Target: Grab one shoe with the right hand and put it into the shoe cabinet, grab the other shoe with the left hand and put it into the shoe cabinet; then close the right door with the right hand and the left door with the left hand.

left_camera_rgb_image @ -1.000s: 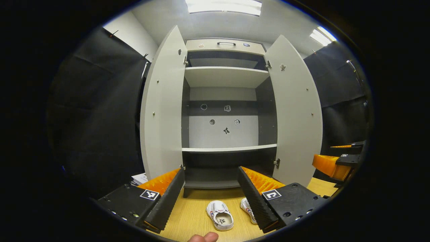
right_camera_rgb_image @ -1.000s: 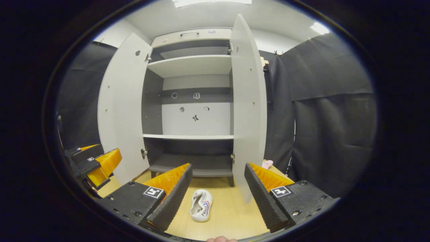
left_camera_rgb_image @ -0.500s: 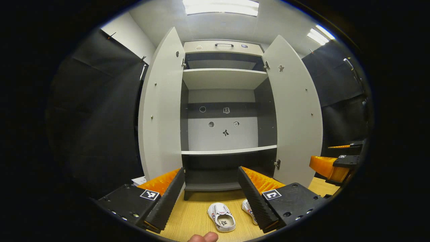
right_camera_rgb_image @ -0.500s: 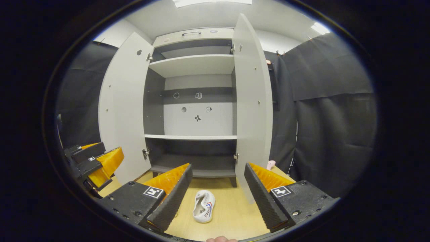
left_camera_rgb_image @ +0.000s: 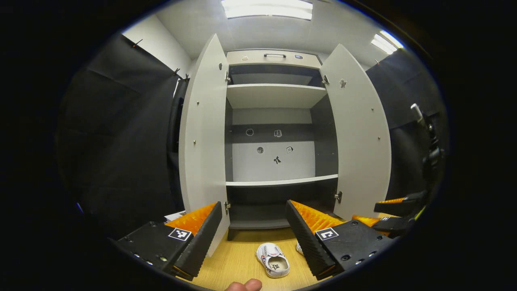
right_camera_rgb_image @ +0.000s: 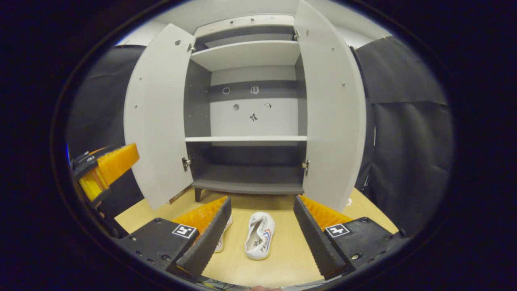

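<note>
Shoes first: one white shoe (right_camera_rgb_image: 259, 241) lay on the wooden floor (right_camera_rgb_image: 282, 258) between our right gripper (right_camera_rgb_image: 258, 226) fingers, its partner (right_camera_rgb_image: 223, 234) half hidden behind the left finger. Our right gripper stood wide open, holding nothing; our left gripper (left_camera_rgb_image: 252, 226) was just as wide and empty. The shoe cabinet (right_camera_rgb_image: 248, 161) waited just beyond, both doors swung open. We judged the risk plain: come down off-centre and a finger could catch both shoes, or skid one away.
</note>
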The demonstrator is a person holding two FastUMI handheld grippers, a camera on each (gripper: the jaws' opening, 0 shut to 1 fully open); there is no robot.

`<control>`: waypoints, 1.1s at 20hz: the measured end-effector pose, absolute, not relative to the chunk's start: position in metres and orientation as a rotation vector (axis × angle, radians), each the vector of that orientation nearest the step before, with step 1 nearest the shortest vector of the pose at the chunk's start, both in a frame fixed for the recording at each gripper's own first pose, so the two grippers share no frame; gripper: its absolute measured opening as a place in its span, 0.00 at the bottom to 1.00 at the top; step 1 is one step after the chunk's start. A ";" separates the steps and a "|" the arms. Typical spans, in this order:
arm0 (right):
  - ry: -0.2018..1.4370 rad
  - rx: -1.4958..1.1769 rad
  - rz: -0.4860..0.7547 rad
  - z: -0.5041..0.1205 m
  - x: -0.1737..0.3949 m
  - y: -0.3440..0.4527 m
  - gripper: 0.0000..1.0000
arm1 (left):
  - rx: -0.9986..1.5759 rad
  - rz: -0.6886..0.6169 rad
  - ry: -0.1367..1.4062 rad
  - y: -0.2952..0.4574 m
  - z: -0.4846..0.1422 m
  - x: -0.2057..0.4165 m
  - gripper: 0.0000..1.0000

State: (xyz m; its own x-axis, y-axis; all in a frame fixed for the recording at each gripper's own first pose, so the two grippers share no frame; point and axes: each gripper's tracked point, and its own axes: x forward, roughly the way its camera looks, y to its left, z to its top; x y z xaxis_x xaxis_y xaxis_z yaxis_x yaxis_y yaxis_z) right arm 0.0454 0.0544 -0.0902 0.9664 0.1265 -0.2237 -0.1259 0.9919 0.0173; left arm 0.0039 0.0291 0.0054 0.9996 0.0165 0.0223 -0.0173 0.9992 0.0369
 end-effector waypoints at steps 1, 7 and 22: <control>0.268 0.013 0.149 -0.108 0.052 0.062 1.00 | 0.042 0.024 -0.019 0.032 0.005 0.003 0.95; 0.517 0.017 0.233 -0.216 0.081 0.094 0.99 | 0.062 0.040 -0.010 0.047 -0.001 0.002 0.95; 0.718 0.073 0.114 -0.323 0.173 0.096 0.54 | 0.064 0.077 0.042 0.081 -0.024 0.015 0.95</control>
State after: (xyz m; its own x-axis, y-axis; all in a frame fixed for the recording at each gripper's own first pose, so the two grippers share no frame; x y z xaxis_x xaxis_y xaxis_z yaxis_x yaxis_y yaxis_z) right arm 0.1730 0.0959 -0.3232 0.7473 0.1290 -0.6519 -0.0789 0.9913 0.1058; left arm 0.0146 0.0805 -0.0242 0.9961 0.0785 -0.0391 -0.0759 0.9950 0.0656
